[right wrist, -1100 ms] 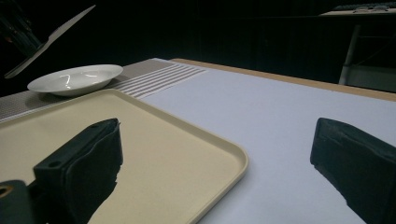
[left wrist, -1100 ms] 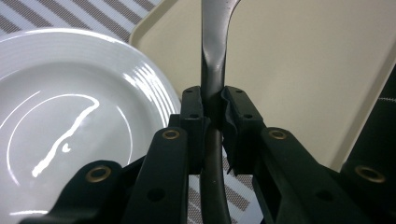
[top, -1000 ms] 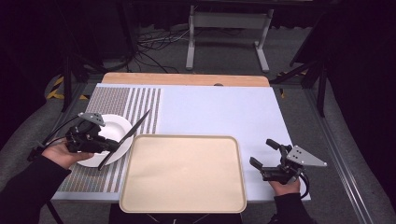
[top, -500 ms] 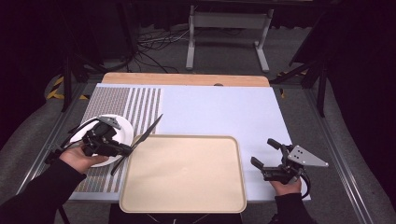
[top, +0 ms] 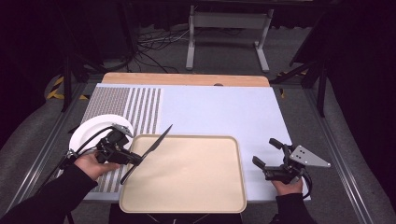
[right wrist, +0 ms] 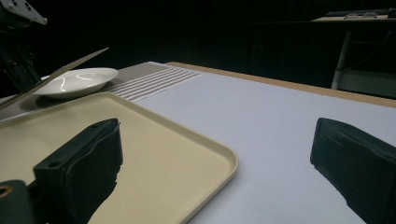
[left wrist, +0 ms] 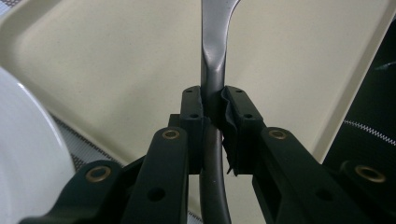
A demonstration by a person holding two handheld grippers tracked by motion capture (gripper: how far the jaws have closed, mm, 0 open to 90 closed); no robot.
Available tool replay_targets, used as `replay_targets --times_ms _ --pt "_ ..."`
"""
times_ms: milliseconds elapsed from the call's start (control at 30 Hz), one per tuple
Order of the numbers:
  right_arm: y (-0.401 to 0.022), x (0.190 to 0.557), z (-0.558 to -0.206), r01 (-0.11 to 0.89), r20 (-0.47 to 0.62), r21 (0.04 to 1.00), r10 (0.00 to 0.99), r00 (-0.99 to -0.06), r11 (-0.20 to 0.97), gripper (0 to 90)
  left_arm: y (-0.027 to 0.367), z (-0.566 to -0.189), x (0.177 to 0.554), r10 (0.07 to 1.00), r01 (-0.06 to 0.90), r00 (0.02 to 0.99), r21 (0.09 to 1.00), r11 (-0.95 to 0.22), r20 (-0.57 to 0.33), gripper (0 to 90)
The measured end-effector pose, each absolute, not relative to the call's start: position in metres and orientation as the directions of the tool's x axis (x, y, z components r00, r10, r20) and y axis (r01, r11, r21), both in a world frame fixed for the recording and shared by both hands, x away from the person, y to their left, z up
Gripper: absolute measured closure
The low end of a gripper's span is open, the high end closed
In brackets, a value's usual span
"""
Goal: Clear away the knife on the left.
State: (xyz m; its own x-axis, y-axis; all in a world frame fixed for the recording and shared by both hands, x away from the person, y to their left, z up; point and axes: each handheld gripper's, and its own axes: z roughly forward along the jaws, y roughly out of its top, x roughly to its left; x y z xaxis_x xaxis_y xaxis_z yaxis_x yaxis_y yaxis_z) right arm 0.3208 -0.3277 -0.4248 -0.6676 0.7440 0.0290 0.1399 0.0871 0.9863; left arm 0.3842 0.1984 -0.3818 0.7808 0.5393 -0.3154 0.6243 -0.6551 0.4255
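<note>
On the table (top: 219, 112) sits the biggest thing I work with, a wide tan tray (top: 196, 186). It lies close to me, in the middle, and nothing rests on its floor. The table top is pale, with a patch of stripes at my left.

Next in size is the white plate (top: 91, 130). It sits on the stripes, just past the tray's left edge.

Then come my two claws. My left claw (top: 133, 158) is squeezed shut on a knife (top: 154, 147). The two jaws pinch it about halfway along, where the handle meets the blade. I cannot see any gap between the jaws and the metal. My right claw (top: 266, 154) is spread wide, with nothing in it. It waits beside the tray's right edge, low over the pale table top.

Smallest of all is the knife. A moment ago my left claw held it over the plate. Now my hand has slid to the right, and the blade pokes out over the tray's left side, with its tip pointing away from me. It looks to be up in the air, not lying down yet.

Nobody told me the job. My guess is that the knife is going onto the tray. If so, I only need to lower it and let go.
</note>
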Motion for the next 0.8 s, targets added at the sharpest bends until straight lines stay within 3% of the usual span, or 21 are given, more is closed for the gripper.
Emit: replay_targets --times_ms 800 --pt "-0.327 0.322 -0.426 0.146 0.037 0.986 0.739 -0.673 0.083 3.0 0.178 -0.409 0.380 0.519 0.637 0.768 0.366 -0.678 -0.375 79.5"
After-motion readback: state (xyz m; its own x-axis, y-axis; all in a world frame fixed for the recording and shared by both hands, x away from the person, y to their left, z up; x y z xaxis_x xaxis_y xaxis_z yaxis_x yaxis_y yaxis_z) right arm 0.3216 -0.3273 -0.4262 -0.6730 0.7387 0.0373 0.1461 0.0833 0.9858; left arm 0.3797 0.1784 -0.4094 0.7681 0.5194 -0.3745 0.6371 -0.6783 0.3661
